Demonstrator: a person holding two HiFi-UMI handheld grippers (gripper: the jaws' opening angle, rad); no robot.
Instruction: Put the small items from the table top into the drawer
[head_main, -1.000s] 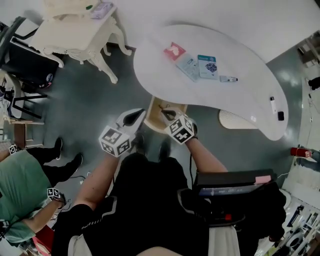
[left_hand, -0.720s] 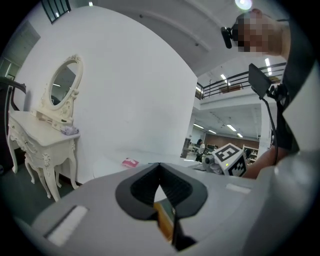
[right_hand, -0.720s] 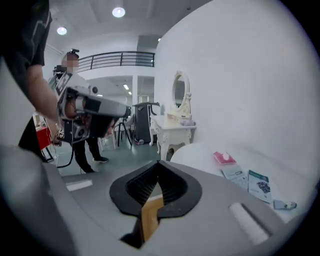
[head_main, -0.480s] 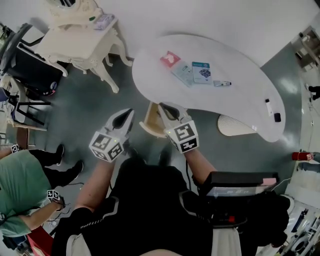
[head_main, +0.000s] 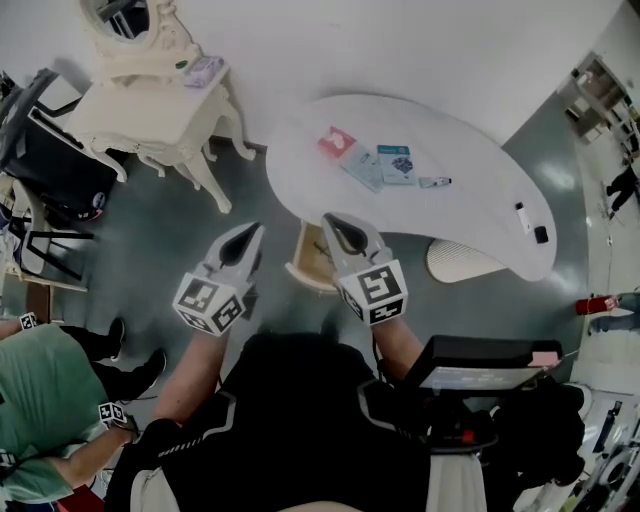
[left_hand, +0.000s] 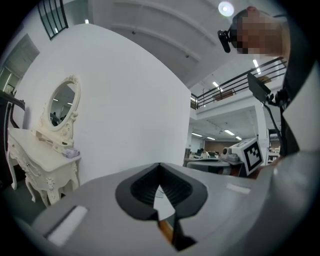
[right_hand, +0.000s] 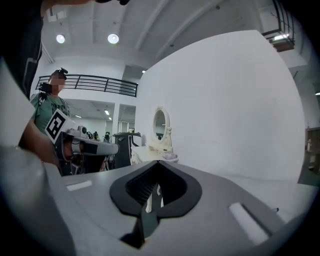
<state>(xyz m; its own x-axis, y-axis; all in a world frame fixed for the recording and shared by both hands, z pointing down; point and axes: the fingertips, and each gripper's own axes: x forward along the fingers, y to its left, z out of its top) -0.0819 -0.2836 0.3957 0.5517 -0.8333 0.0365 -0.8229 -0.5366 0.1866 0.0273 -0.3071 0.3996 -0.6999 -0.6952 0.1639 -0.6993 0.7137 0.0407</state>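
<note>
The white curved table (head_main: 480, 200) carries a red packet (head_main: 336, 142), a pale blue packet (head_main: 362, 166), a teal card (head_main: 397, 163), a small grey item (head_main: 434, 182), a white stick (head_main: 522, 216) and a small black item (head_main: 541, 234). Under its near edge a wooden drawer (head_main: 305, 262) stands pulled out. My left gripper (head_main: 254, 230) is held above the floor, left of the drawer, shut and holding nothing (left_hand: 159, 167). My right gripper (head_main: 329, 219) hangs over the drawer's right side, also shut and holding nothing (right_hand: 159, 164).
A cream dressing table (head_main: 150, 75) with a mirror stands at the back left, beside a black chair (head_main: 50, 135). A person in green (head_main: 40, 390) is at the lower left. A white ribbed round thing (head_main: 462, 262) sits under the table's right part.
Both grippers have risen toward my head and look larger. The left one has drifted left, away from the drawer. The table with its items sits farther off in the picture.
</note>
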